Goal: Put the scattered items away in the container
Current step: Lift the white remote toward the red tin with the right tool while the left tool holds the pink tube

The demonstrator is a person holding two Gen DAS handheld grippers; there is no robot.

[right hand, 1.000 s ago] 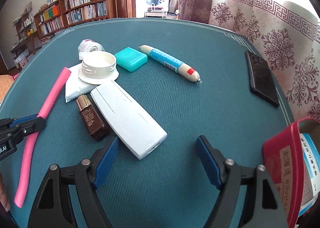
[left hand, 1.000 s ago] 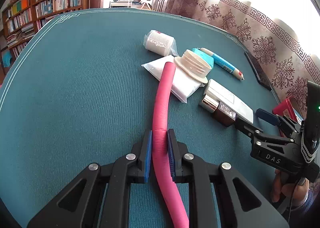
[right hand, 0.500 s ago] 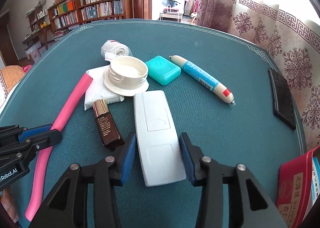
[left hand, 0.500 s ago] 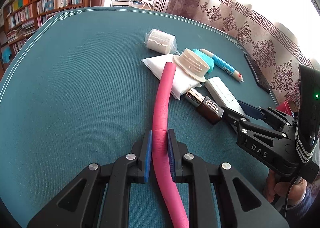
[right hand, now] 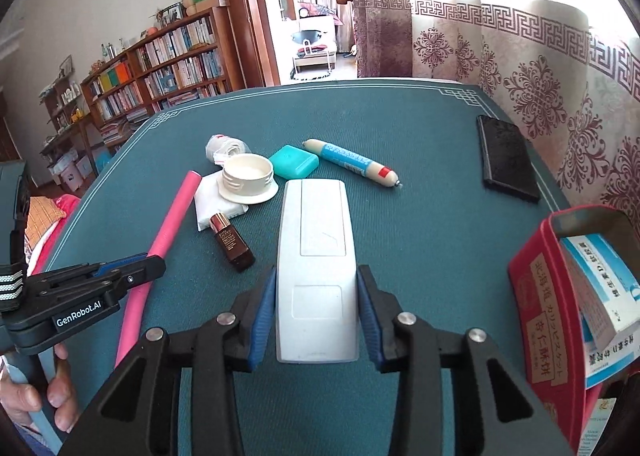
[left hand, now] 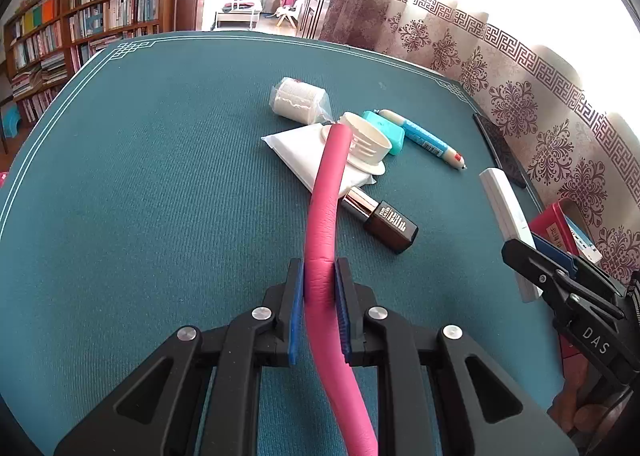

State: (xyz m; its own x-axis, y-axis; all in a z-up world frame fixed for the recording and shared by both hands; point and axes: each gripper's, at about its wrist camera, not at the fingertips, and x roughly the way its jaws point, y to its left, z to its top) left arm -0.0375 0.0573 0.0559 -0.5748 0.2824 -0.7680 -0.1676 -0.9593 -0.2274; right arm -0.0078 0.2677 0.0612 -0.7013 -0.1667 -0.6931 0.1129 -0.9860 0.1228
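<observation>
My left gripper [left hand: 319, 288] is shut on a long pink foam tube [left hand: 326, 192], which runs forward over the white packet; the tube also shows in the right wrist view [right hand: 172, 216]. My right gripper [right hand: 316, 312] is shut on a white remote [right hand: 316, 256] and holds it lifted above the green table; the remote shows edge-on in the left wrist view [left hand: 506, 216]. The red tin container [right hand: 548, 296] stands at the right with a blue and white box [right hand: 600, 284] inside.
On the table lie a brown cosmetic bottle [right hand: 232, 242], a white lid [right hand: 248, 176] on a white packet [right hand: 210, 202], a teal case [right hand: 294, 162], a blue and white tube [right hand: 352, 162], a wrapped roll [right hand: 224, 146] and a black phone [right hand: 506, 156].
My right gripper has closed on the white remote and lifted it off the table, toward the right. My left gripper keeps its hold on the pink tube.
</observation>
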